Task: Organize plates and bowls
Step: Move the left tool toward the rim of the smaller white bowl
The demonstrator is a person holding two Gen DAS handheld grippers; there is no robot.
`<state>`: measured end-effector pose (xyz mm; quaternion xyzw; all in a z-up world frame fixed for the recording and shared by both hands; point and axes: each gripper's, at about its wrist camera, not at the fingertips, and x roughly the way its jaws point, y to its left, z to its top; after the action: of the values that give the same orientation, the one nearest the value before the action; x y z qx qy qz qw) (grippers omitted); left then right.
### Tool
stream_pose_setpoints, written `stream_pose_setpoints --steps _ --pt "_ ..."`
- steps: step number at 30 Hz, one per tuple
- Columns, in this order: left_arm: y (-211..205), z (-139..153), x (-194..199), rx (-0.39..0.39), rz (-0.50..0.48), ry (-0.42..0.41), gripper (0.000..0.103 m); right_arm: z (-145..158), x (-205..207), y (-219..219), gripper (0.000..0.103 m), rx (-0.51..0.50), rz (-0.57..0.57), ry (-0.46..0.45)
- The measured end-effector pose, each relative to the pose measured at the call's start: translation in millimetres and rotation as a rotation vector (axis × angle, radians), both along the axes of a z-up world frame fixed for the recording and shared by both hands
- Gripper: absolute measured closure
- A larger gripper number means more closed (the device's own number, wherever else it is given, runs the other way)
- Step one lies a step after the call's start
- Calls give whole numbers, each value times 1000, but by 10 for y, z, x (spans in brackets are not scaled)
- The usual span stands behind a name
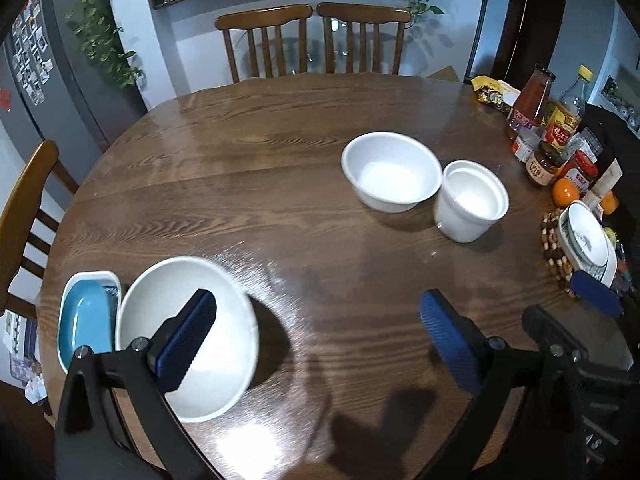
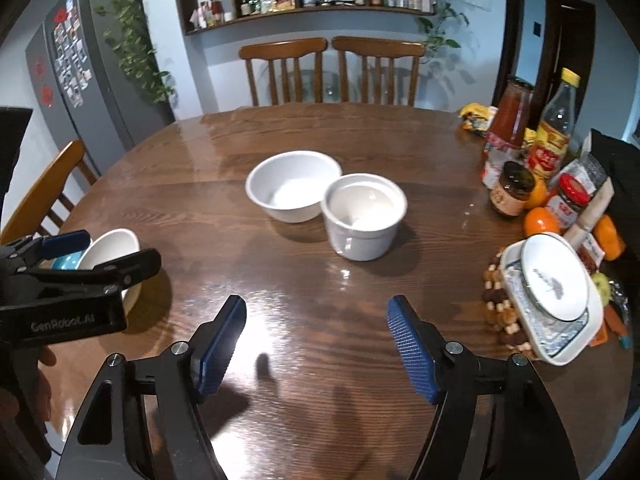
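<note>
My left gripper (image 1: pixel 318 338) stands wide open over bare wood, with the white bowl (image 1: pixel 188 338) just behind its left finger, beside a blue dish (image 1: pixel 86 322) at the table's (image 1: pixel 248 184) edge. My right gripper (image 2: pixel 316 348) is also open and empty. A wide white bowl (image 2: pixel 294 185) and a white handled pot (image 2: pixel 363 220), touching, sit well ahead at mid-table.

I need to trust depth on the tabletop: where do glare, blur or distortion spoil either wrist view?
Left wrist view: glare streaks on the table beside the near white bowl, whose rim looks smeared; the fisheye bends the table edge. Right wrist view: bright glare patch between the right gripper fingers and gripper shadows below; the centre bowl and white pot are sharp.
</note>
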<state>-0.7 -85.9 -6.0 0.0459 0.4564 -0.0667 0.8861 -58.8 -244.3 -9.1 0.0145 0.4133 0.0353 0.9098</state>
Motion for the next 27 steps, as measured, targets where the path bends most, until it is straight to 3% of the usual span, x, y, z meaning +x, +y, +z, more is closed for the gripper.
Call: stream_pose_setpoints --steps 12,20,27 --pt "-353 -35 478 25 47 3 1 -47 76 -352 29 -1 -28 -3" --pt "-399 -174 1001 24 150 33 1 -143 241 -441 29 19 -22 18" --pt "-453 -526 1401 27 192 141 3 -250 361 -469 29 25 -12 44"
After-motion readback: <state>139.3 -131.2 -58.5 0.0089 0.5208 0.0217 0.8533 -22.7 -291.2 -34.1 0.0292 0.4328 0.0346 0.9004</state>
